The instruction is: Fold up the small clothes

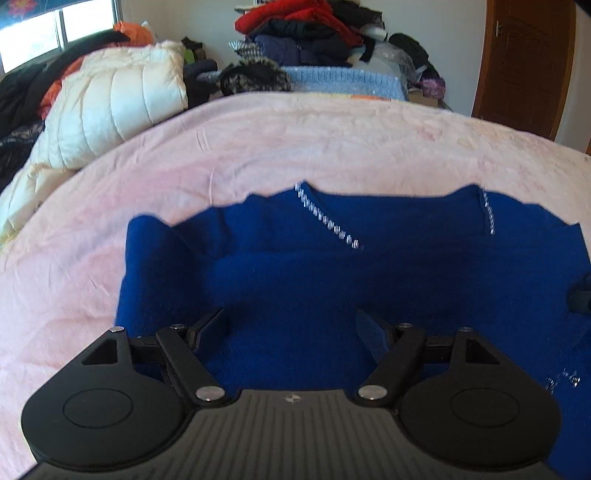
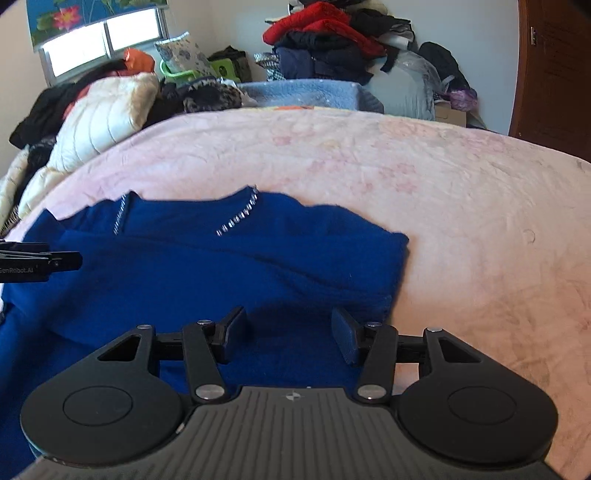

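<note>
Left wrist view: bed [image 1: 332, 147] under a pink blanket, and a blue knit sweater [image 1: 332, 266] laid flat on its near part, neckline with silvery trim [image 1: 328, 218] pointing away. Piled clothes [image 1: 306, 33] sit behind. Left claw [image 1: 291, 328] hangs spread over the sweater's lower body, gripping nothing. Right claw [image 2: 288, 328] is also spread, over the hem near the sweater's right edge. Fabric looks soft, light and floppy, likely grippy; pinch edges or shoulder corners, both layers.

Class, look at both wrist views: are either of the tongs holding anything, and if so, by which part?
Nothing is held. The left tongs and right tongs both stand open above the blue sweater, which lies on the pink blanket.
</note>
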`<state>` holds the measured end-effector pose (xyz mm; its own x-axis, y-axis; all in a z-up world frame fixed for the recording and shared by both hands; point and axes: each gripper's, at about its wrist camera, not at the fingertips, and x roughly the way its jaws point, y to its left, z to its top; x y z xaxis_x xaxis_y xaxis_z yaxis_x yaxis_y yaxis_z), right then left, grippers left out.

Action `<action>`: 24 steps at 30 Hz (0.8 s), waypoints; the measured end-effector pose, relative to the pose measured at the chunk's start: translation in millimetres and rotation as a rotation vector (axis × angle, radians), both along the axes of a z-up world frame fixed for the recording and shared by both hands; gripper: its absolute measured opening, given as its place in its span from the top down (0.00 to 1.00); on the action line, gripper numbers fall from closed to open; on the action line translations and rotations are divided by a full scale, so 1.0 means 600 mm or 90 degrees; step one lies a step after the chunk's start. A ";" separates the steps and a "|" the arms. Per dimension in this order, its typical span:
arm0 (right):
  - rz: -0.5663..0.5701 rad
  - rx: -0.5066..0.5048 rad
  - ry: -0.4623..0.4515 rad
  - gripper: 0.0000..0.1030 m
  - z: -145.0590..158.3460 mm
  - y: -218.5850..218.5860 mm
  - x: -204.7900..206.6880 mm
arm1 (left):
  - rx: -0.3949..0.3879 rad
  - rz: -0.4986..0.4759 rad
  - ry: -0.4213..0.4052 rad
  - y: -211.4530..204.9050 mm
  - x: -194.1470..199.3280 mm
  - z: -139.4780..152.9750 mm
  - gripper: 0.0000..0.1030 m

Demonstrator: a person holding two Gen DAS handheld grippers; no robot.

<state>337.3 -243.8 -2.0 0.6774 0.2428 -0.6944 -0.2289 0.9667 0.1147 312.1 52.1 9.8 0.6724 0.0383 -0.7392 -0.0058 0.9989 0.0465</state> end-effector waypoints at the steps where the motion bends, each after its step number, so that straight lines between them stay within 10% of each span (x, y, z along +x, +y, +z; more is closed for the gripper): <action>1: 0.004 0.000 -0.012 0.45 -0.008 -0.003 -0.008 | -0.006 0.005 -0.015 0.003 -0.004 -0.004 0.23; 11: -0.027 -0.046 -0.044 0.36 -0.008 0.024 -0.029 | -0.009 0.026 -0.017 0.004 -0.009 0.001 0.22; 16: -0.041 0.069 -0.069 0.29 0.043 0.003 -0.132 | -0.035 0.024 -0.047 0.025 -0.091 0.040 0.23; 24: -0.049 0.137 -0.033 0.22 0.043 -0.057 -0.335 | -0.258 0.106 -0.072 0.182 -0.335 0.067 0.23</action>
